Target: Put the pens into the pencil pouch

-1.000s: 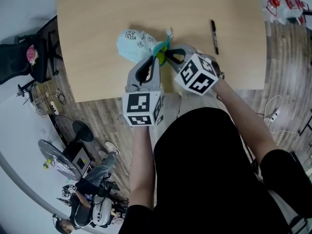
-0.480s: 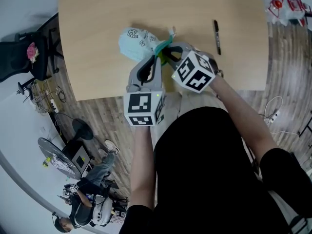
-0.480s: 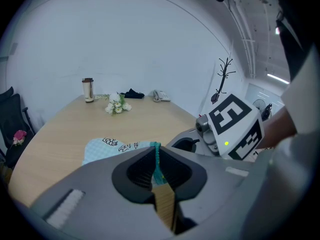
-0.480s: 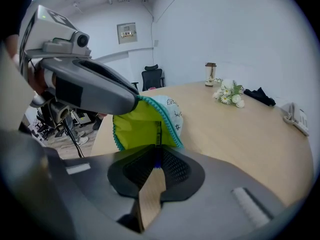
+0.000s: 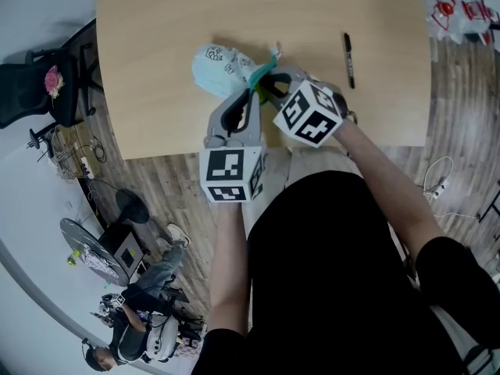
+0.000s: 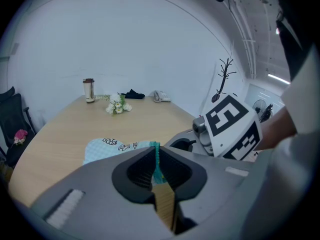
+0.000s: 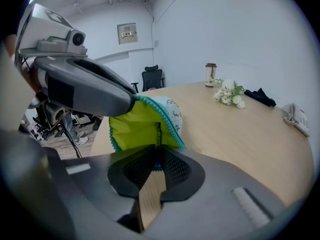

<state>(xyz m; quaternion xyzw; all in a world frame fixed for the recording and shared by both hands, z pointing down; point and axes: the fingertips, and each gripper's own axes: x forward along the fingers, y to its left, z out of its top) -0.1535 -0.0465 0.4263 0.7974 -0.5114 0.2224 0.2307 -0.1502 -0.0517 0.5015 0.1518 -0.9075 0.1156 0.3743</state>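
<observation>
Poking from right gripper into pouch, a pen.

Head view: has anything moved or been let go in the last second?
Hardly anything. The right gripper nudged slightly toward the left gripper, its pen at the mouth of the pencil pouch. The left gripper keeps gripping the pouch rim; the black marker lies untouched on the table.

Light-blue fabric pencil pouch: mostly hidden behind left gripper jaws. Thin dark item betw. right gripper jaws: lower end hidden by pads; pen or zip, can't tell.
</observation>
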